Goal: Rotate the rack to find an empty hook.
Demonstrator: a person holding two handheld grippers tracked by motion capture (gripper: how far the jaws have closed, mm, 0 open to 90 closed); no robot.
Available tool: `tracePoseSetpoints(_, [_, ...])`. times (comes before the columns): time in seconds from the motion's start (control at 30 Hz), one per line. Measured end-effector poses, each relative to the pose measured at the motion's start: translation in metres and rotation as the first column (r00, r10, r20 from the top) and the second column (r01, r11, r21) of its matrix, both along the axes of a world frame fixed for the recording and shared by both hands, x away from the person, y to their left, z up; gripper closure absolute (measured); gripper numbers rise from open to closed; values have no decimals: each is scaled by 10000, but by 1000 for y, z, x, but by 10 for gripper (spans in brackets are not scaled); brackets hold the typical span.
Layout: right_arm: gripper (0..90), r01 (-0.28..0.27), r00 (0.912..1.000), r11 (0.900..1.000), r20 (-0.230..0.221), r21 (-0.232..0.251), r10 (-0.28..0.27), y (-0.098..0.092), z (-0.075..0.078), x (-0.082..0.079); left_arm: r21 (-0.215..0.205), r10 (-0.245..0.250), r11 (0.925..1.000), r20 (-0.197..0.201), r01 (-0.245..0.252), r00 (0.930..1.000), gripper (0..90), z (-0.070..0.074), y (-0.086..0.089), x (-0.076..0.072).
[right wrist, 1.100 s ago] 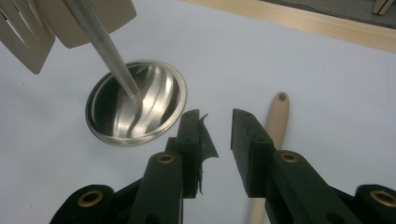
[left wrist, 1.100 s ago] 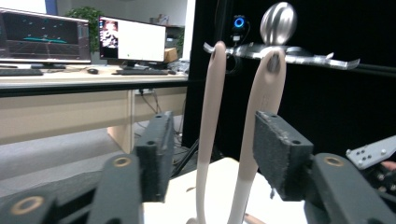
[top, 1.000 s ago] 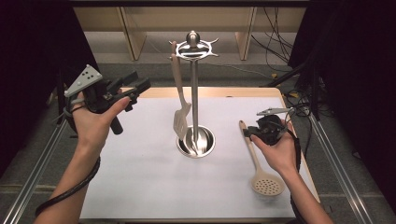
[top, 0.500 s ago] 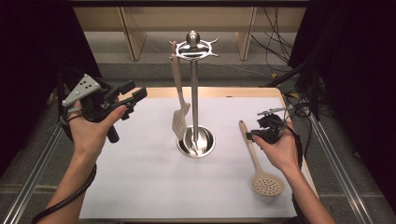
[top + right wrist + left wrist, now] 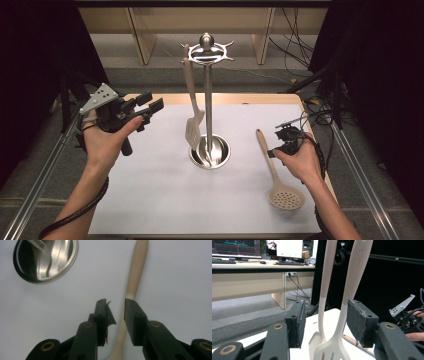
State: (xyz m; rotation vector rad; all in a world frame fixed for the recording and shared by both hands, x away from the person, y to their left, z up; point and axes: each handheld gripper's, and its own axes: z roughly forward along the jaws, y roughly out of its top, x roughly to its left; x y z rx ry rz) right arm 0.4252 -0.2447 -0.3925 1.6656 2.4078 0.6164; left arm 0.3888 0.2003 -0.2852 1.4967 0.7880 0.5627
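Bench (image 5: 165,200): white top carrying the stand and the skimmer.
Stand (image 5: 208,105): upright, between the two tools; a careless swing of either could knock it.
Skimmer (image 5: 274,170): flat on the bench under the right tool; long axis near to far, perforated head toward the person.
Right tool (image 5: 279,146): jaws apart, astride the handle, not yet pressing; closing off-centre may pinch one edge and roll it away.
Left tool (image 5: 150,106): jaws apart, just been closing on nothing, aimed at the hanging turner (image 5: 192,112).
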Motion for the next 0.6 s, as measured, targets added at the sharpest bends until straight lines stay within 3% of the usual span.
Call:
tracePoseSetpoints(0.03, [723, 473, 9985, 9989, -283, -7, -473, 3, -1, 0, 26, -17, 10000, -10, 17, 10000, 488, 0, 0, 0])
tracePoseSetpoints(0.27, [714, 152, 9937, 9987, -1099, -495, -205, 4, -17, 4, -28, -73, 10000, -164, 73, 9998, 486, -1, -2, 1])
tracePoseSetpoints(0.5, [701, -356, 9917, 9959, -1263, -831, 249, -2, -29, 17, -20, -90, 10000, -211, 89, 9997, 480, -3, -5, 3])
tracePoseSetpoints(0.53, [697, -509, 9933, 9958, -1074, -759, 425, -3, -33, 19, -48, -83, 10000, -247, 82, 9997, 479, -3, -5, 3])
tracePoseSetpoints(0.6, [694, -519, 9907, 9952, -1298, -834, 408, -1, -34, 22, -35, -90, 10000, -257, 89, 9996, 479, -3, -5, 3])
